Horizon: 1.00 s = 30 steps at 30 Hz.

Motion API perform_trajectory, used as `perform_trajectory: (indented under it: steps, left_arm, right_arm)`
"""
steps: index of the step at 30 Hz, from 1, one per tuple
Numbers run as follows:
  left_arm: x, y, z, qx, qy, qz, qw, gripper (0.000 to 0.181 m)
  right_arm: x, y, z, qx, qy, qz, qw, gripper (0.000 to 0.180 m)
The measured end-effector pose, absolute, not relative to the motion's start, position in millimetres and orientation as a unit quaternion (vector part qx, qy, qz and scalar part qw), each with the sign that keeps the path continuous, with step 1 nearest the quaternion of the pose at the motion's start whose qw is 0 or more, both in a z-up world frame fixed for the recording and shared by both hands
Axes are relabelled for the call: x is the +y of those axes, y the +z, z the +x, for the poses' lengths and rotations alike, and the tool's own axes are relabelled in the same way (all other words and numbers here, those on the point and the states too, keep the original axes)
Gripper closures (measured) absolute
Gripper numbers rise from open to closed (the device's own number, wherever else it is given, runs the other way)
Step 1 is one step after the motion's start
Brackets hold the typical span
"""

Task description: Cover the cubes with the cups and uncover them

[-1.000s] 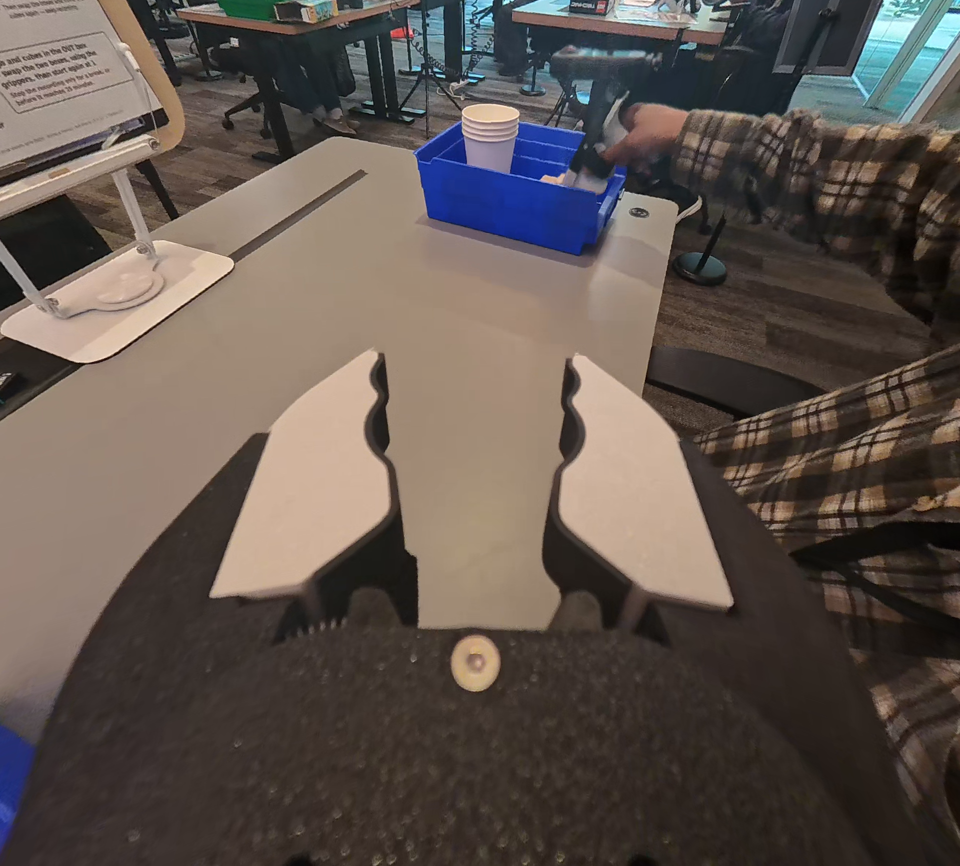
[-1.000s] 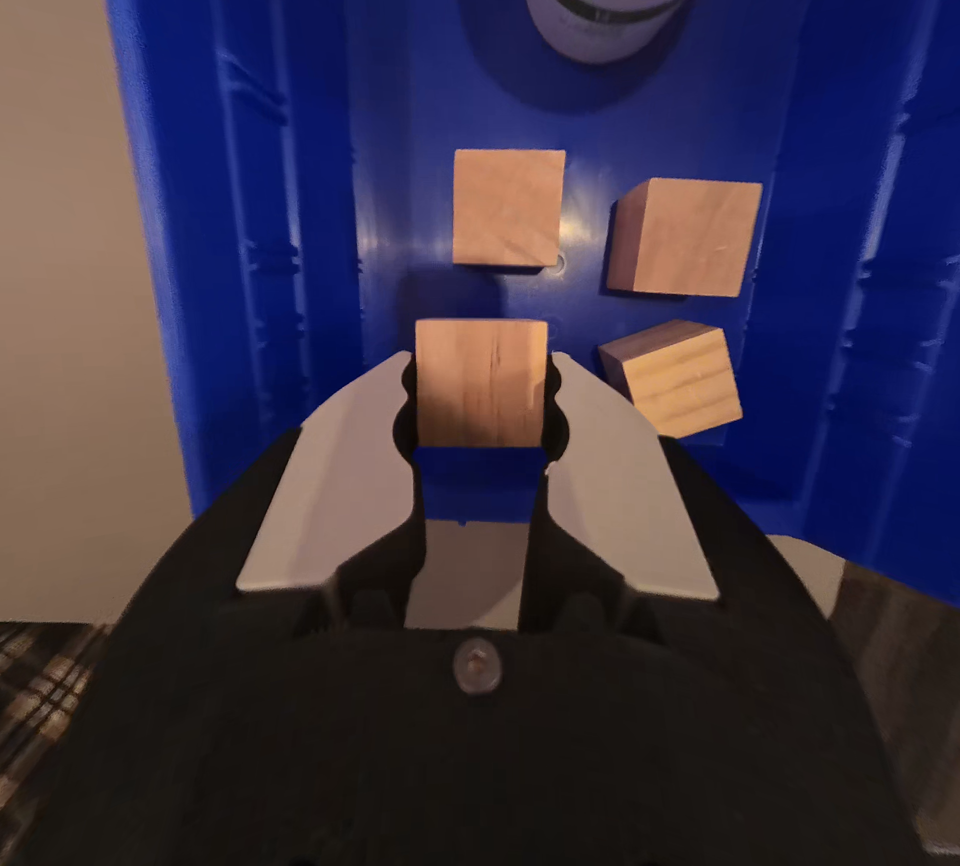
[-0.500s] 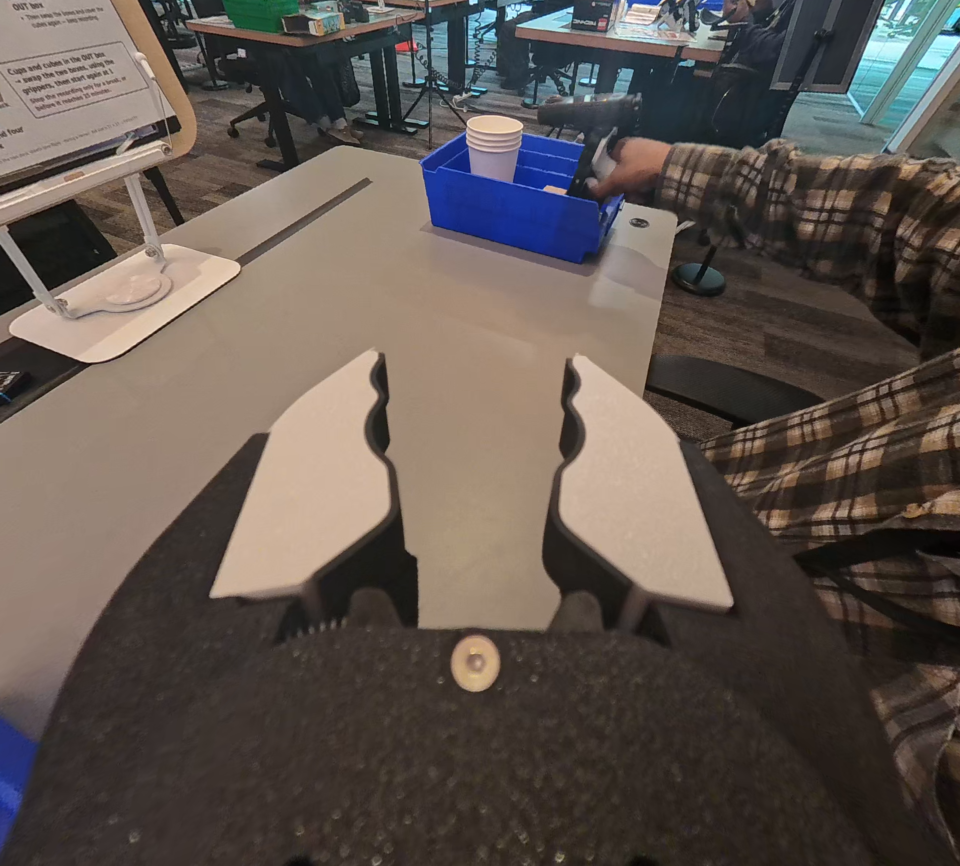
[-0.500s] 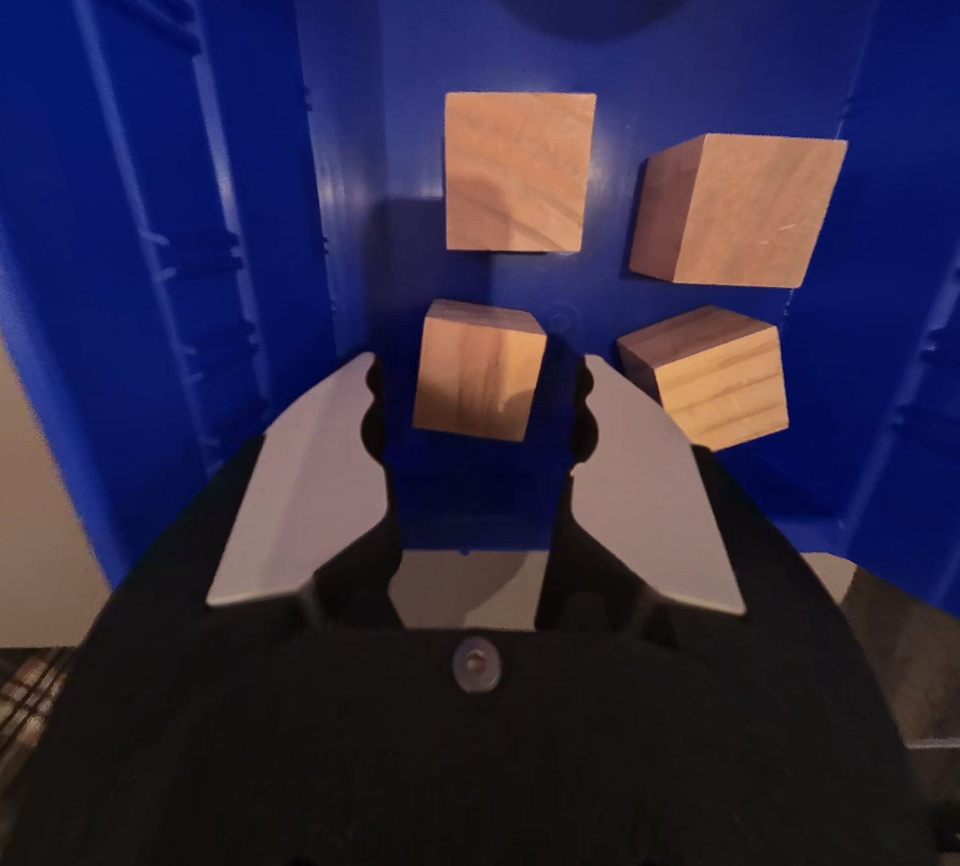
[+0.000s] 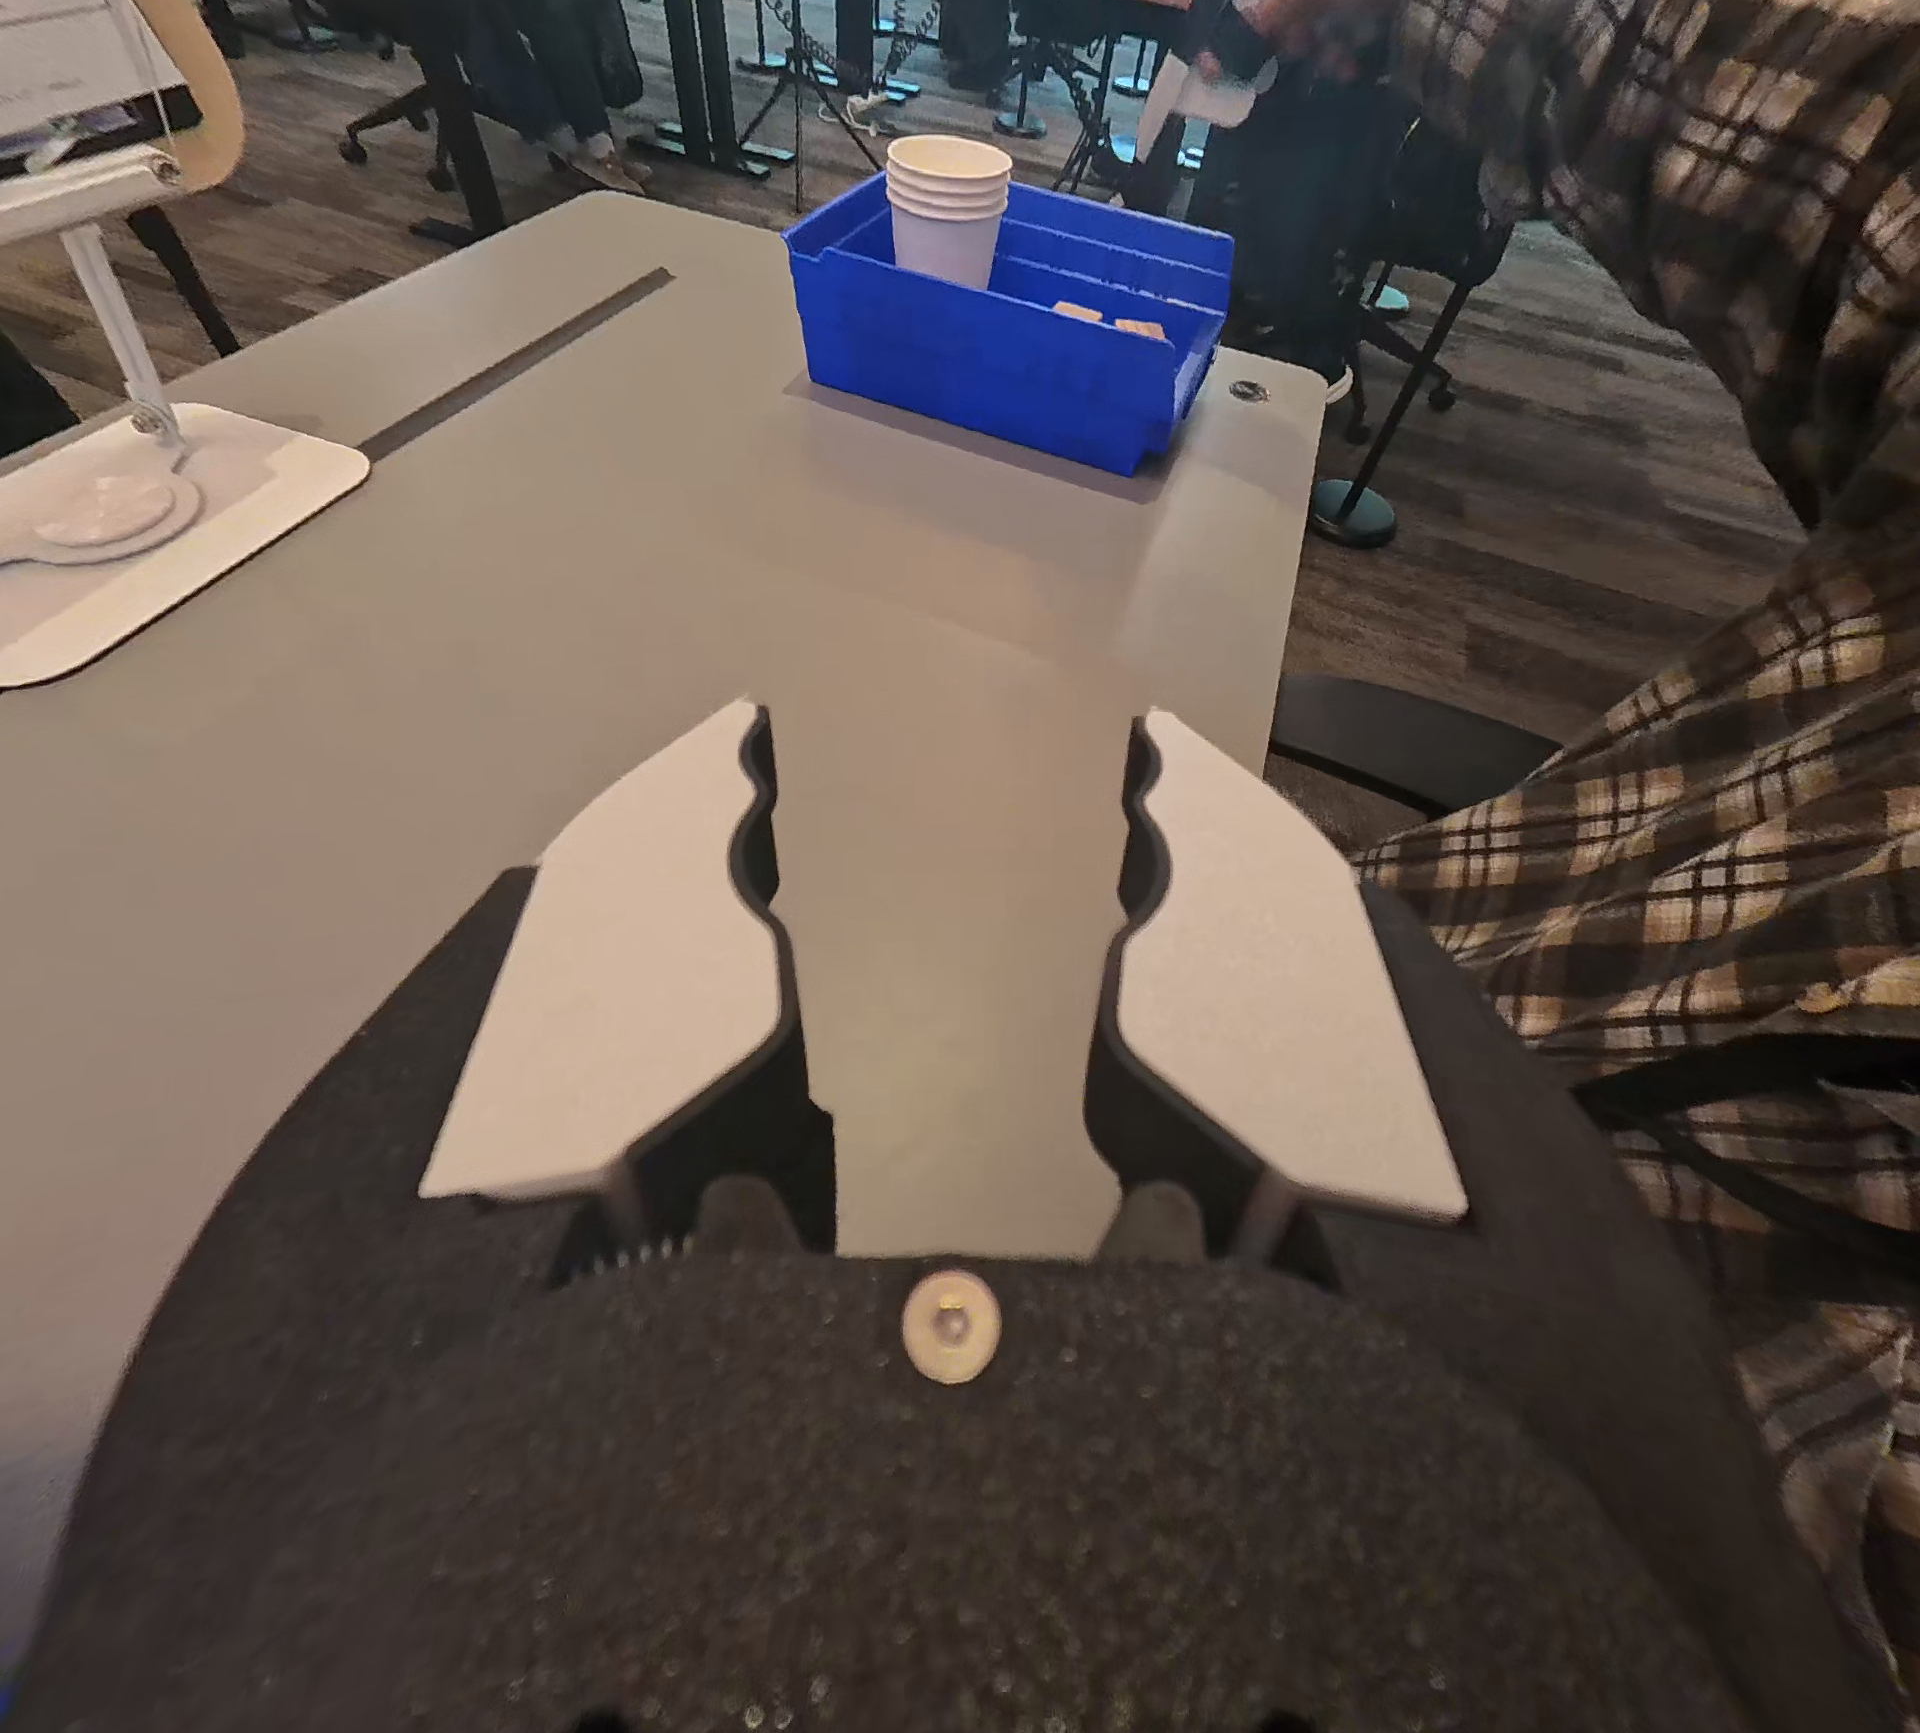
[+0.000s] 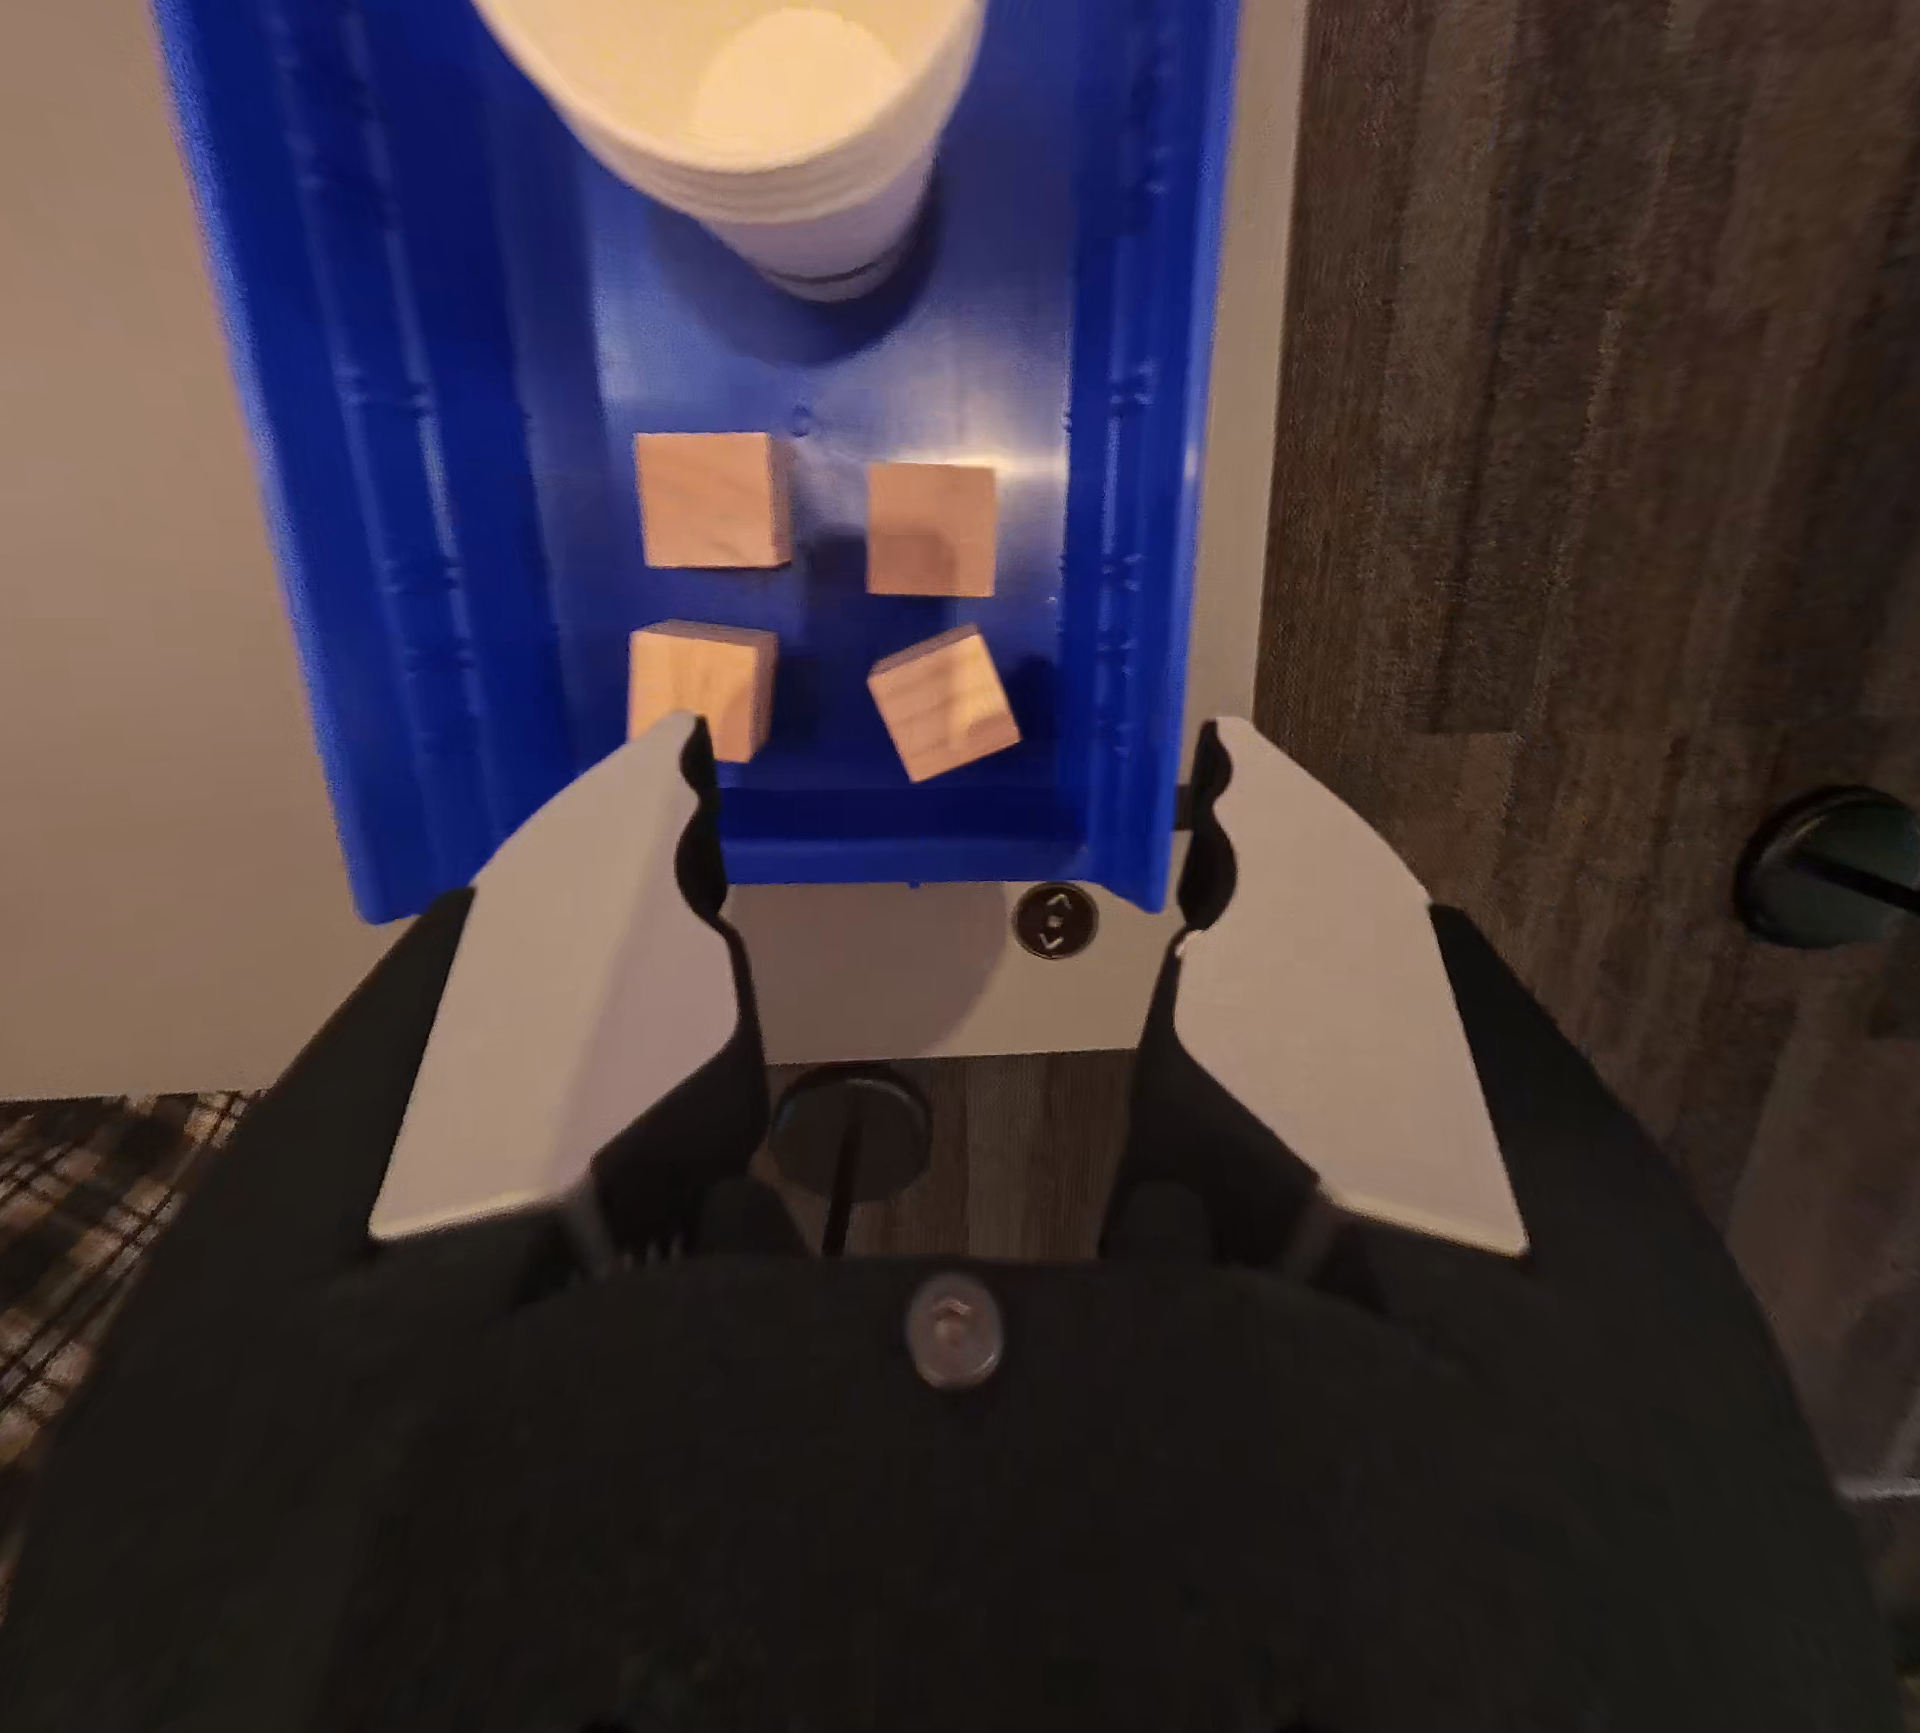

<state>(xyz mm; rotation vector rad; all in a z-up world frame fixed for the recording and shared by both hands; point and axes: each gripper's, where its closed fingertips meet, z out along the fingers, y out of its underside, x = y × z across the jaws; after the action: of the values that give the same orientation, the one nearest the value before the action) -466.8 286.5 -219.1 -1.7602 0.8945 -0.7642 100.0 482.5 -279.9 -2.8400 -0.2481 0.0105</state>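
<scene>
A blue bin (image 6: 343, 540) on the grey table holds a stack of white paper cups (image 6: 748, 52) and several wooden cubes, among them the near-left cube (image 6: 707, 681) and a tilted near-right cube (image 6: 940, 701). My right gripper (image 6: 948, 733) hangs high above the bin's near end, wide open and empty. In the left wrist view the bin (image 5: 997, 353) and the cup stack (image 5: 948, 223) sit at the table's far right corner. My left gripper (image 5: 948, 717) is open and empty over the bare table, well short of the bin.
A white stand base (image 5: 156, 520) with a sign board is at the left of the table (image 5: 623, 644). A plaid-sleeved arm (image 5: 1662, 83) reaches across at the upper right. The table edge and the wood floor (image 6: 1558, 333) lie right of the bin.
My right gripper opened and let the near-left cube go in the bin, then rose well above it with its jaws spreading wider. My left gripper stayed open and tilted slightly.
</scene>
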Motion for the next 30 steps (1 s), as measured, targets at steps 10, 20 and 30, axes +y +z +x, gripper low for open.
perform_trajectory:
  steps: [10,20,30]
  left_arm:
    - [302,-236,-463,0.36,-0.315,-0.742,0.47,0.117]
    - [312,-252,-460,0.358,-0.313,-0.757,0.448,0.117]
    - [315,-252,-465,0.35,-0.314,-0.758,0.451,0.117]
  right_arm:
    - [496,-338,155,-0.036,-0.011,-0.996,0.086,0.093]
    - [503,-380,165,-0.038,-0.024,-0.999,0.031,0.101]
    - [505,-405,137,-0.034,0.084,-0.996,0.009,0.173]
